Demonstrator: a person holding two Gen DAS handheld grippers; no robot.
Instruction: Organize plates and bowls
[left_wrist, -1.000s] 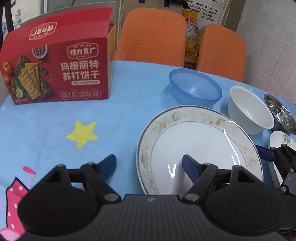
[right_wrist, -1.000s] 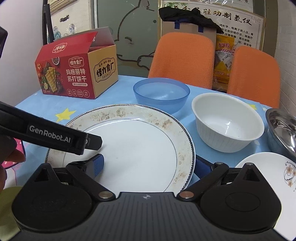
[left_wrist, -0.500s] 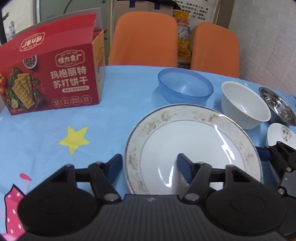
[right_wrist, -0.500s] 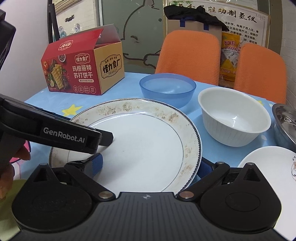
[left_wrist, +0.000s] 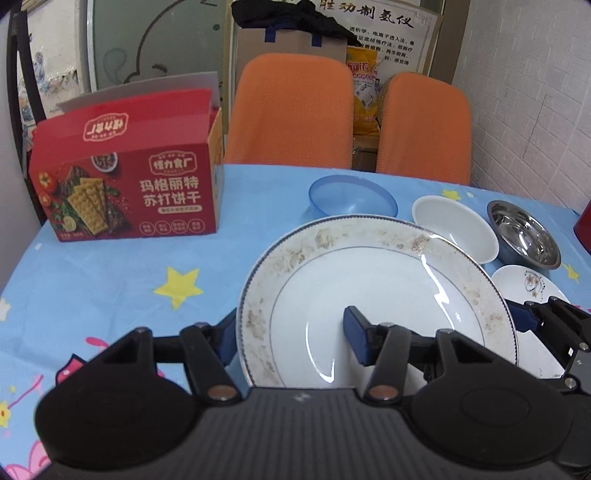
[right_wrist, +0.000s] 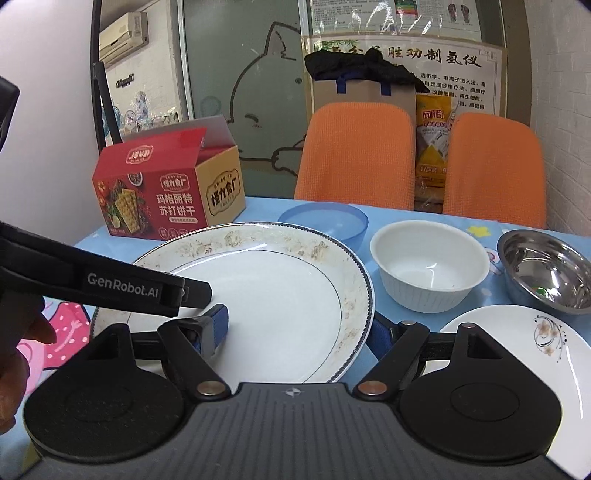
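Observation:
A large white plate with a brown patterned rim (left_wrist: 373, 280) (right_wrist: 280, 288) is held up off the blue tablecloth by both grippers. My left gripper (left_wrist: 291, 339) is shut on its left edge, one finger under the rim and one on the plate's face. My right gripper (right_wrist: 299, 332) is shut on its right edge the same way. Beyond the plate stand a blue bowl (left_wrist: 352, 194) (right_wrist: 325, 221), a white bowl (left_wrist: 454, 227) (right_wrist: 428, 269) and a steel bowl (left_wrist: 524, 232) (right_wrist: 546, 269). A small white flowered plate (left_wrist: 528, 284) (right_wrist: 517, 339) lies at the right.
A red cracker box (left_wrist: 129, 184) (right_wrist: 166, 188) stands at the back left of the table (left_wrist: 110, 280). Two orange chairs (left_wrist: 291, 114) (right_wrist: 491, 170) stand behind the table. A brick wall is at the right.
Both grippers have risen with the large plate, lifting it off the table. The plate now covers part of the blue bowl. The other dishes have not moved.

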